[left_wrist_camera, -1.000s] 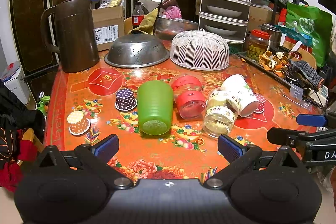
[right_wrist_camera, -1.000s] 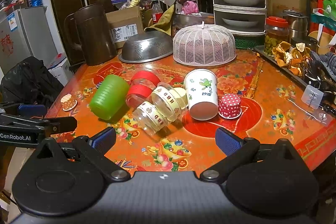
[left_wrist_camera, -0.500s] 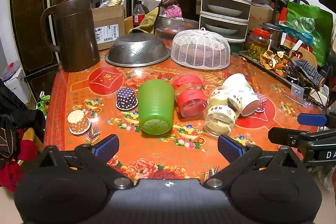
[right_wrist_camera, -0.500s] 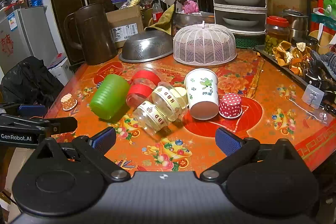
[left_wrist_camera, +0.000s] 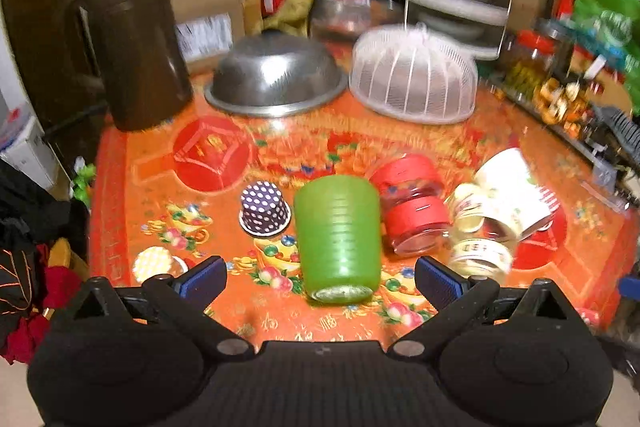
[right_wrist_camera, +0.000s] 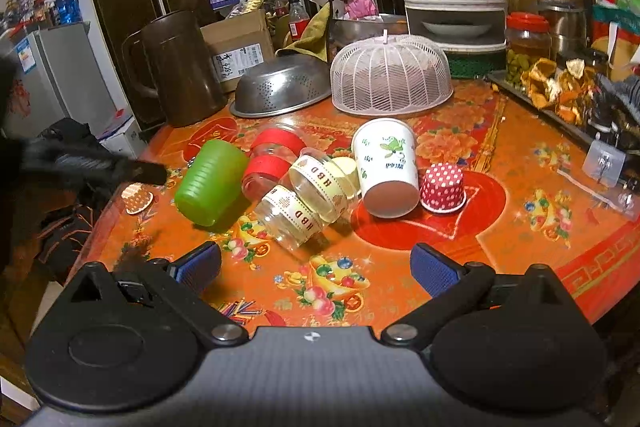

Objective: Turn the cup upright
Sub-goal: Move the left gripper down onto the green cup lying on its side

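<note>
A green ribbed plastic cup [left_wrist_camera: 339,239] lies on its side on the orange table, base toward me; it also shows in the right wrist view [right_wrist_camera: 210,183]. My left gripper [left_wrist_camera: 320,281] is open and empty, its blue pads on either side of the cup's base, just short of it. My right gripper [right_wrist_camera: 316,265] is open and empty over the table's front part, behind the jars. A white paper cup [right_wrist_camera: 387,167] lies tipped next to a red dotted cupcake liner [right_wrist_camera: 443,187].
Two red-banded jars [left_wrist_camera: 412,211] and two clear jars [right_wrist_camera: 304,199] lie beside the green cup. A purple dotted liner [left_wrist_camera: 264,210], a brown jug [left_wrist_camera: 138,45], a steel colander [left_wrist_camera: 276,75] and a white mesh cover [left_wrist_camera: 414,79] stand behind. A cluttered tray [right_wrist_camera: 560,95] lines the right edge.
My left gripper has moved forward and down toward the green cup, so the cup now sits between its pads; the view is blurred by motion. My right gripper has barely moved.
</note>
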`<move>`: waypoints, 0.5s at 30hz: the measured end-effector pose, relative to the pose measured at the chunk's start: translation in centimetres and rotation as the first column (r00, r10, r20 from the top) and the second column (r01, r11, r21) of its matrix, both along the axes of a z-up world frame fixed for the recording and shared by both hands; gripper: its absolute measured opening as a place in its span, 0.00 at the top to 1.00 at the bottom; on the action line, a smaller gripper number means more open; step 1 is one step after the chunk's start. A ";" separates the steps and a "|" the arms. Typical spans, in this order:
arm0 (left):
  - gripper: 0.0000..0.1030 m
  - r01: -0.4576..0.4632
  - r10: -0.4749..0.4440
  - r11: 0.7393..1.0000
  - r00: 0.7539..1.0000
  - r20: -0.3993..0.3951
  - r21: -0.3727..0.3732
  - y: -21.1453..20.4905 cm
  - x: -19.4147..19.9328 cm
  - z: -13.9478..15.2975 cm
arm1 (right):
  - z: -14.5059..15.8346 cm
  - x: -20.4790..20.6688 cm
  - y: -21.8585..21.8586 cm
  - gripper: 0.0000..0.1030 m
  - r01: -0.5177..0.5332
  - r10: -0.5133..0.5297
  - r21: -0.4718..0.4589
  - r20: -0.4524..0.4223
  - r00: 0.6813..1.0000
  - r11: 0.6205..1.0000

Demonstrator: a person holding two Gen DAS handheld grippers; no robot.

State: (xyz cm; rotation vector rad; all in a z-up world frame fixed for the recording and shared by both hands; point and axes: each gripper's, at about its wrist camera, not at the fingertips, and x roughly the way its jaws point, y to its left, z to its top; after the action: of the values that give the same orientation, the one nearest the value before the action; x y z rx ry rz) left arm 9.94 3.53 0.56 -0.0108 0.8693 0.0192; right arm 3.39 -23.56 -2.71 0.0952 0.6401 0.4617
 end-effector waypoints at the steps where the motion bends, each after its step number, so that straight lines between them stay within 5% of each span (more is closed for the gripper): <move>1: 0.02 0.003 -0.004 1.000 0.999 -0.034 -0.008 0.0 1.1 -0.4 | -0.1 0.0 -0.1 0.01 -0.002 0.002 0.009 -0.003 1.000 1.000; 15: 0.03 0.032 -0.035 0.999 0.989 -0.142 -0.024 -0.6 6.0 -3.8 | -1.1 0.0 -1.4 0.01 -0.007 0.009 0.040 -0.030 1.000 0.999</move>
State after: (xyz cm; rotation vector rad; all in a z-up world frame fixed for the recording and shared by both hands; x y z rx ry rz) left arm 15.94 2.91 -3.21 -0.0150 1.0123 -0.0212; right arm 3.36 -24.95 -3.77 0.1373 0.6615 0.4813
